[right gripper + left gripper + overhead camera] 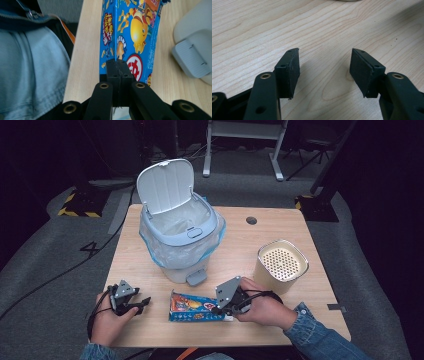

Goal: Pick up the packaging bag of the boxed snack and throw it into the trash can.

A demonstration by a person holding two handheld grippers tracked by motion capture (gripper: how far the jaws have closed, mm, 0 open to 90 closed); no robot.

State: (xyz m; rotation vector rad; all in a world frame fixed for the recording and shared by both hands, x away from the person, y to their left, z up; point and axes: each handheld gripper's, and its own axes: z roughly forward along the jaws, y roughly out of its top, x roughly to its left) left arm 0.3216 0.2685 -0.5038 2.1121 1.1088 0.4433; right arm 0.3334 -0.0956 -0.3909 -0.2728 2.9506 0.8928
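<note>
On the near left of the table, the left gripper rests in a hand. Its jaws stand wide apart with nothing between them. From above it looks small and dark. The left gripper view looks close along it and shows the two black pads over bare light wood, with grain lines running across.

A bit farther back, left of the middle, stands a bin with a clear bag inside. Its lid stands up and open. A grey pedal sticks out at the bin's near side. The right gripper view shows that pedal big and close at its right edge.

In the near middle lies a blue snack box, flat on the wood, just near of the pedal. The right gripper pinches the box's right end, jaws pressed tight together on it. The right gripper view shows a yellow cartoon octopus, a round red and white mark and some yellow writing on the box, too small for me to read. It also shows blue denim beside the table edge.

On the right stands a cream tub with a top full of holes.
</note>
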